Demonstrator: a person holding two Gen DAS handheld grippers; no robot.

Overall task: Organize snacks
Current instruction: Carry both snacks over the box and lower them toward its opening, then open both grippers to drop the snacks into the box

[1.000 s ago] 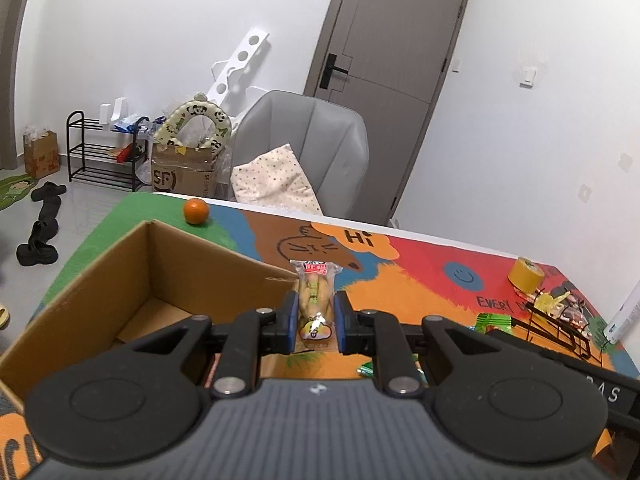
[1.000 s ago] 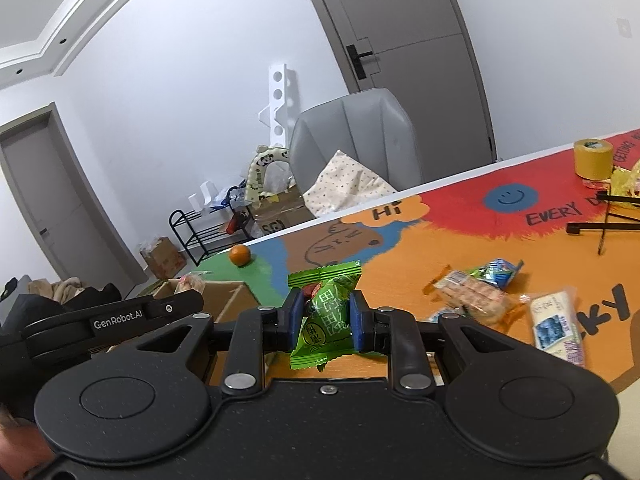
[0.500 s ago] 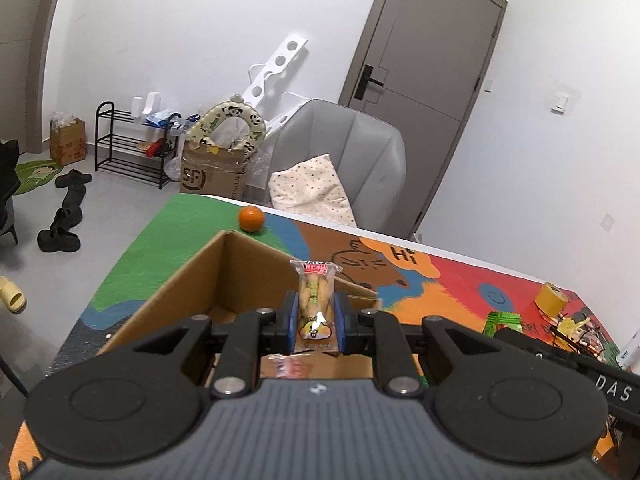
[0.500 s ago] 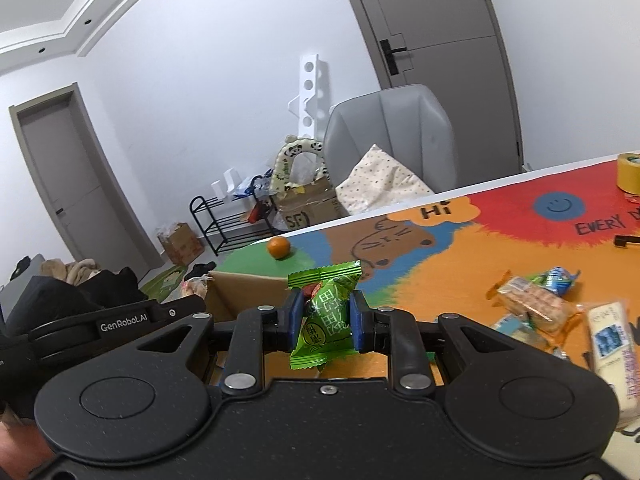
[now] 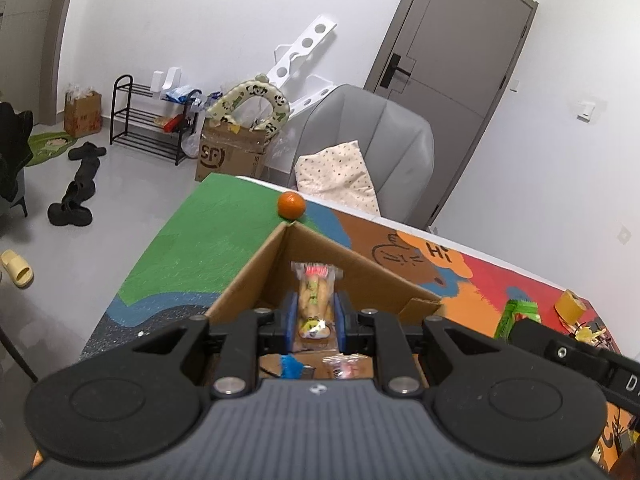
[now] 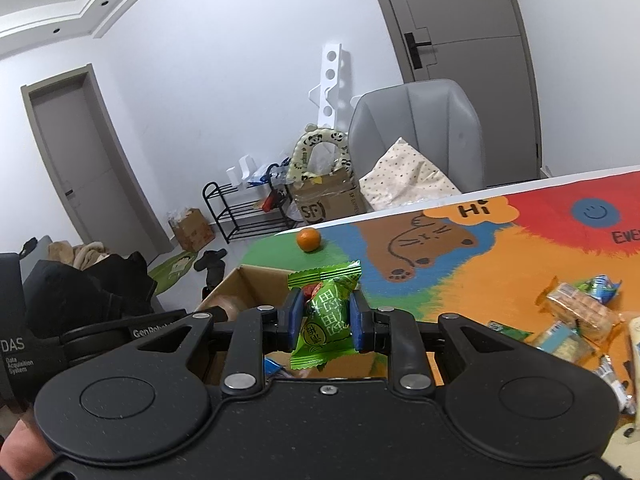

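Both hand-held grippers now over brown cardboard box (image 5: 256,280) | left hand-held gripper (image 5: 314,314) clamps clear yellow snack packet (image 5: 314,300) | right hand-held gripper (image 6: 326,320) clamps green foil snack packet (image 6: 326,312)

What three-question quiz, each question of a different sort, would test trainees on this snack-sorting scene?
1. True or false: the left tool grips a clear packet above the cardboard box.
2. What colour is the packet in the right tool? A red, B green, C blue.
3. Fill in: the round fruit beyond the box's far corner is an ____.

Key: 1 true; 2 B; 3 orange.
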